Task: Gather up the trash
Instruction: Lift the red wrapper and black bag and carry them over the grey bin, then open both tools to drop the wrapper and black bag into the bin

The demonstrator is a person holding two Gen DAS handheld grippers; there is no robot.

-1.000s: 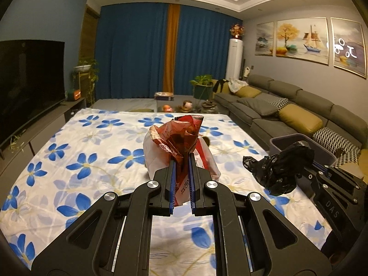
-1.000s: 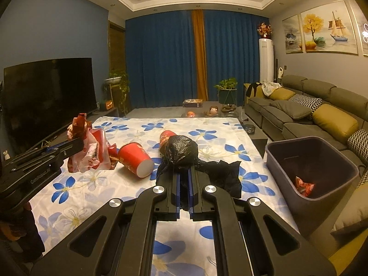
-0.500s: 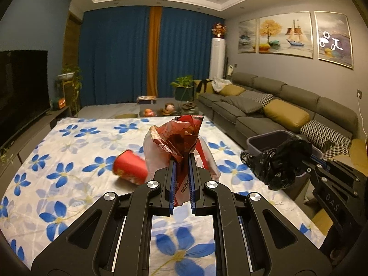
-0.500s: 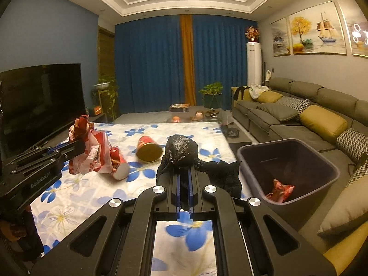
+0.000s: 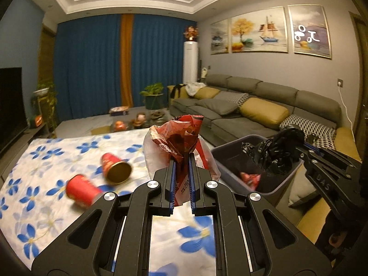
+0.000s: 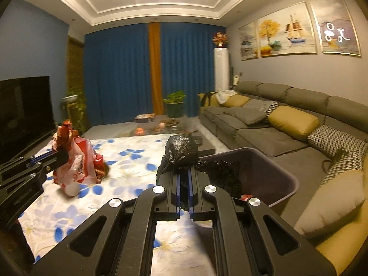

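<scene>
At about nine o'clock from the left tool (image 5: 181,161), two red paper cups lie tipped on the flowered white-and-blue cloth of the desk (image 5: 46,158): the nearer red cup (image 5: 82,193) on its side, and the farther red cup with a gold-toned inside (image 5: 116,169) showing its open mouth. The left tool has its jaws drawn nearly together on a crumpled red-and-white plastic snack wrapper (image 5: 181,138), which stands up out of the fingertips at twelve o'clock, clear of the cloth. To its right, at about three o'clock, the dark grey plastic bin (image 5: 220,154) stands off the desk's edge beside the grey sofa (image 5: 264,105), with a red scrap of wrapper (image 5: 249,178) lying inside. The right tool (image 6: 184,174) is clamped almost fully closed on a crumpled black plastic bag (image 6: 181,149), the wad rising at twelve o'clock from the tips and a loose fold drooping at two o'clock over the bin's near rim.
</scene>
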